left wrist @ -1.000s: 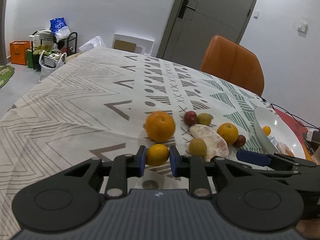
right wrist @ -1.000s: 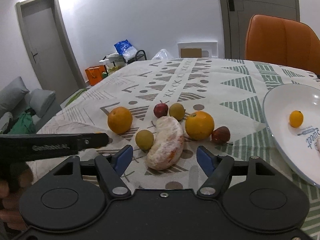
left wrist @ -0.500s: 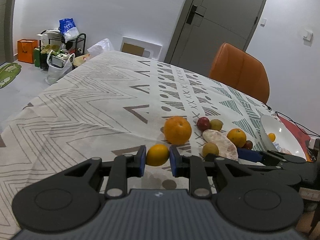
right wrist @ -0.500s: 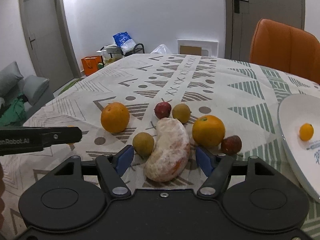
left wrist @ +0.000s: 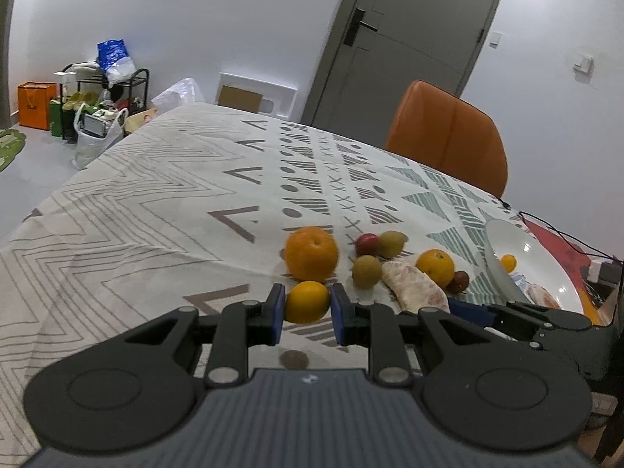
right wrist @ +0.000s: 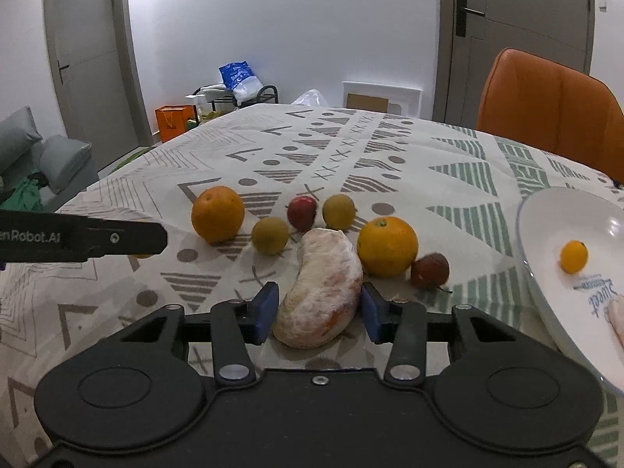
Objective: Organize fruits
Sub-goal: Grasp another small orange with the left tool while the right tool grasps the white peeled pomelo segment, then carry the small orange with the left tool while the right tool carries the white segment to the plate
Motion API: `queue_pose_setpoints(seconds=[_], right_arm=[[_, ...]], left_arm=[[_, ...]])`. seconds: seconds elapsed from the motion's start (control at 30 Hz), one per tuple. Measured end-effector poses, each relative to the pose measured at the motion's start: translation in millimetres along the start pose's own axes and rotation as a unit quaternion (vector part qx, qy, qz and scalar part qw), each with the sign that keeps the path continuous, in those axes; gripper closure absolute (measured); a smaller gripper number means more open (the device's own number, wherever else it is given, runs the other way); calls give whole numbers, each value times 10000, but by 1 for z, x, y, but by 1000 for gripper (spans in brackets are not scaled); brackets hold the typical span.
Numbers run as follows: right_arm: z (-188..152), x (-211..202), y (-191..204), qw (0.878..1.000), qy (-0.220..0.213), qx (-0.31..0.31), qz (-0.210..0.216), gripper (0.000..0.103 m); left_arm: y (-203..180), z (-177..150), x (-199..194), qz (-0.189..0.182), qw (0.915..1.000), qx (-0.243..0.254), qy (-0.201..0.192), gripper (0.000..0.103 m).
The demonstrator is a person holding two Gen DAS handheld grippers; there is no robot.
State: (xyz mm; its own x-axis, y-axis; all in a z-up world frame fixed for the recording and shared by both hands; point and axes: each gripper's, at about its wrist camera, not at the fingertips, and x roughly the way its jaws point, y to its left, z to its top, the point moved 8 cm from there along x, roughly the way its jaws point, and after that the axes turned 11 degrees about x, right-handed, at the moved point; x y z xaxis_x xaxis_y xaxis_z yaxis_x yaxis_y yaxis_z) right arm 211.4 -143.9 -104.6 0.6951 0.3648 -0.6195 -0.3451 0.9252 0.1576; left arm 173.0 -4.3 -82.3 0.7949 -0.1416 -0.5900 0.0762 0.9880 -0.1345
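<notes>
My left gripper (left wrist: 306, 308) is shut on a small yellow-orange citrus (left wrist: 307, 301), held just above the patterned tablecloth. My right gripper (right wrist: 318, 310) has its jaws close around a peeled pomelo segment (right wrist: 320, 290), with small gaps showing at both pads. Behind it lie a large orange (right wrist: 217, 213), two green-yellow fruits (right wrist: 270, 235) (right wrist: 339, 210), a red fruit (right wrist: 301, 212), a second orange (right wrist: 387, 247) and a dark red fruit (right wrist: 429, 270). A white plate (right wrist: 546, 273) at right holds a small kumquat (right wrist: 573, 256).
An orange chair (right wrist: 546, 105) stands behind the table's far right side. The left gripper's arm (right wrist: 82, 237) crosses the left of the right wrist view. Cables and a red item (left wrist: 557, 241) lie beyond the plate. Bags and a rack (left wrist: 97, 101) stand on the floor at far left.
The right gripper has moved forward and narrowed its jaws around the pomelo segment. The left gripper, still holding the small citrus, has lifted and drawn back a little.
</notes>
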Motion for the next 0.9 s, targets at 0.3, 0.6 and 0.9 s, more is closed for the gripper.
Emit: queue_pose_setpoints(seconds=[0.3, 0.6, 0.9], right_arm=[[2, -24, -13, 9996, -220, 181, -61, 84], [3, -34, -22, 9991, -262, 322, 60, 86], [15, -57, -34, 9969, -606, 482, 131, 87]], left_arm=[[-20, 6, 4, -220, 9996, 162, -36, 80], [-38, 11, 9, -329, 9989, 337, -38, 80], [-53, 21, 10, -387, 9980, 485, -118, 80]])
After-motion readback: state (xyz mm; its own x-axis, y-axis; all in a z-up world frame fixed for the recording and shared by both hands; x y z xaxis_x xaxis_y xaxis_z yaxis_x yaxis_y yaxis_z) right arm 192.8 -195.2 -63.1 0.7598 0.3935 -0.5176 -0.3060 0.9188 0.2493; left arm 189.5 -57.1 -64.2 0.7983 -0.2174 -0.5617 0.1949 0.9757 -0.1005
